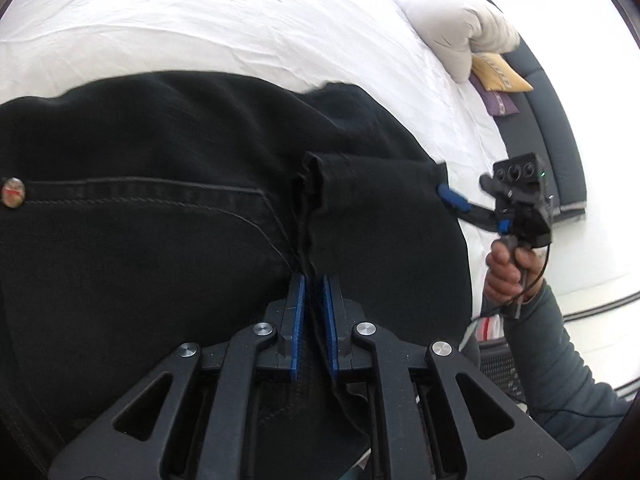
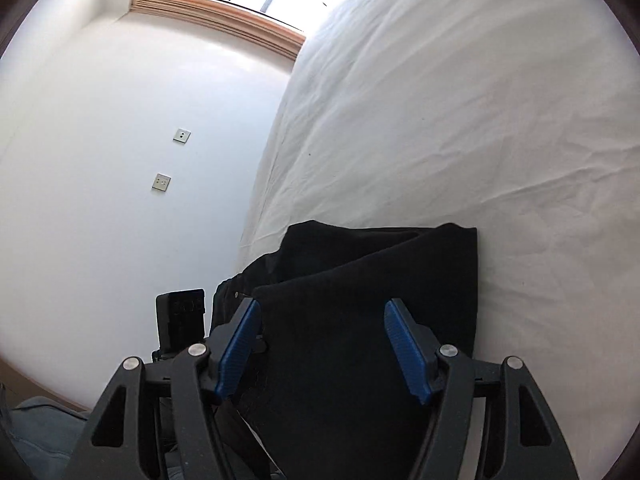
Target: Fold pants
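Black pants [image 1: 160,160] lie bunched on the white bed sheet [image 1: 240,12], with a stitched pocket and a metal button [image 1: 13,192] showing at the left. My left gripper [image 1: 313,280] is shut on a seam fold of the pants, and dark cloth is pinched between its blue pads. My right gripper [image 2: 322,308] is open, its pads wide apart above a folded part of the pants [image 2: 360,280] without pressing on it. In the left wrist view one of its blue pads [image 1: 452,199] sits at the right edge of the pants, held by a hand [image 1: 508,268].
White pillows [image 1: 460,28] lie at the bed's far right, with a yellow item [image 1: 500,76] and a purple one [image 1: 502,102] beside them. A white wall with two socket plates [image 2: 182,135] and a wooden window sill [image 2: 224,20] stand left of the bed.
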Demonstrator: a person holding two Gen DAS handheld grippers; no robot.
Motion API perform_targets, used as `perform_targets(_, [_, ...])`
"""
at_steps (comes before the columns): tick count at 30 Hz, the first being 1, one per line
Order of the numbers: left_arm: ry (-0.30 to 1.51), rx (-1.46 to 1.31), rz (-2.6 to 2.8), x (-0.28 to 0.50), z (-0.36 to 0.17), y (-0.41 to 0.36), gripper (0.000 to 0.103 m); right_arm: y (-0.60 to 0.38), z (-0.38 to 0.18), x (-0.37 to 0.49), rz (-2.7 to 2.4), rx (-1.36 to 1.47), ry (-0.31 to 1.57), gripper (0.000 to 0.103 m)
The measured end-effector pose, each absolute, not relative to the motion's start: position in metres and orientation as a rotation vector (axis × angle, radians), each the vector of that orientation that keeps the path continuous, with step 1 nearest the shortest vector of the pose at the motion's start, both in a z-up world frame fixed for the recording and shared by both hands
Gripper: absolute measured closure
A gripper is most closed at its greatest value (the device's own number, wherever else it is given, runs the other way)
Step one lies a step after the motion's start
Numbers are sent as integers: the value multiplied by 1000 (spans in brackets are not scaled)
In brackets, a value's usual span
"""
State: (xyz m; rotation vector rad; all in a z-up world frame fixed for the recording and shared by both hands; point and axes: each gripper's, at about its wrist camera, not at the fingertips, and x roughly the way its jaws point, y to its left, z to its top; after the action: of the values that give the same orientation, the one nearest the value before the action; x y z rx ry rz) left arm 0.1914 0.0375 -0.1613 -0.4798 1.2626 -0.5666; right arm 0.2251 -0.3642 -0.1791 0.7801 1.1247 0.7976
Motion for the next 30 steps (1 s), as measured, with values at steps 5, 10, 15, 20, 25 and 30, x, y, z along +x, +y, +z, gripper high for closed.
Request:
perform_targets(5, [1253, -487, -555, 194, -161, 36, 94, -365, -192, 198, 849, 832, 1110, 42])
perform_targets(10, [1220, -534, -561, 188, -162, 42, 94, -359, -194, 126, 871, 813, 1156, 40])
perform_targets(15, [1161, -549, -501, 165, -150, 68, 94, -346, -187, 66, 866, 809, 1208, 30])
perform_targets(20, [1044, -560, -416, 96, -119, 110, 94, -321, -164, 28, 900, 716, 1231, 28])
perform_targets(25, [931, -624, -289, 17, -103, 155, 81, -296, -130, 60, 964, 777, 1024, 28])
perform_targets(30, [836, -816, -44, -16, -122, 215, 2, -239, -134, 118, 992, 815, 1039, 28])
